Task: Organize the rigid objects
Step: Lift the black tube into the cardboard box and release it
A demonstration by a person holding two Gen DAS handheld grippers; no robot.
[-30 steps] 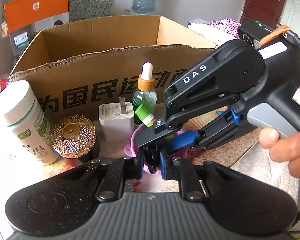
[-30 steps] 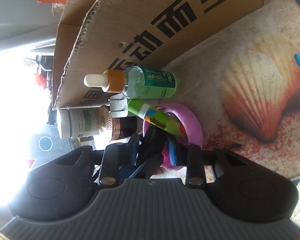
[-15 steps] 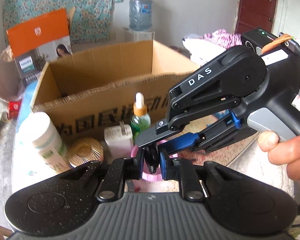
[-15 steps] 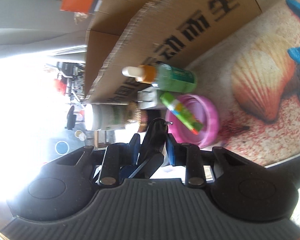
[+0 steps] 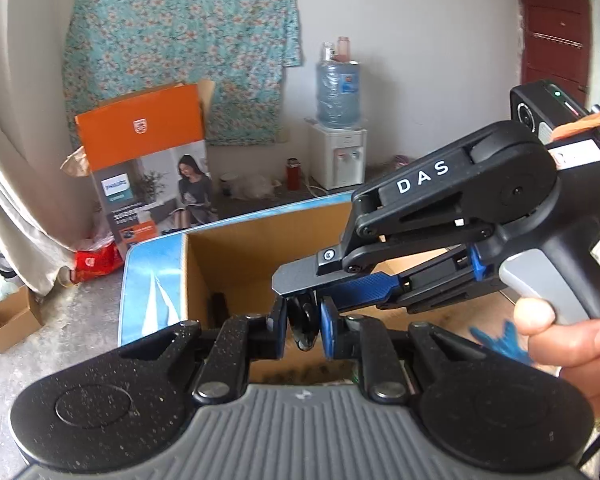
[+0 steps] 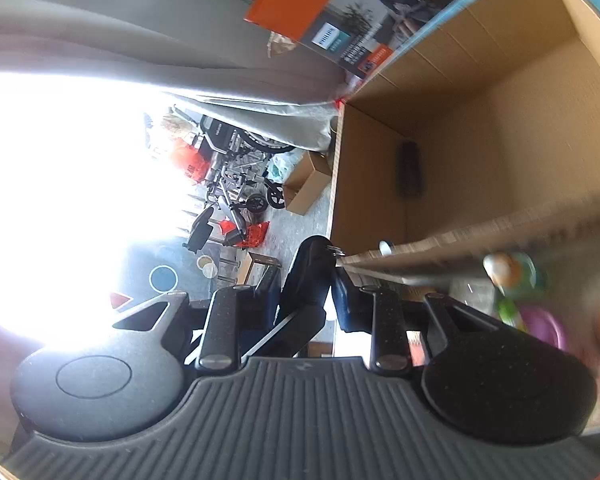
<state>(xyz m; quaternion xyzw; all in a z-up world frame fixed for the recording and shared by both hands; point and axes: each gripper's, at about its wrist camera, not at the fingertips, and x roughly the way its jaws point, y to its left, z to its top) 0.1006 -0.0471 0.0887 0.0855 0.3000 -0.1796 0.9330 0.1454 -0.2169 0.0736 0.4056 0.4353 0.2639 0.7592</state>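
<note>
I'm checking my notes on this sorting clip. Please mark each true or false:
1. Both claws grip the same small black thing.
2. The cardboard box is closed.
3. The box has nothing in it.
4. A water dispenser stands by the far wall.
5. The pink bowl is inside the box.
1. True: the left claw and right claw both pinch the small black thing.
2. False: the cardboard box is open on top.
3. False: a dark thing lies inside by a wall.
4. True: the water dispenser stands there.
5. False: the pink bowl sits outside the box.
</note>
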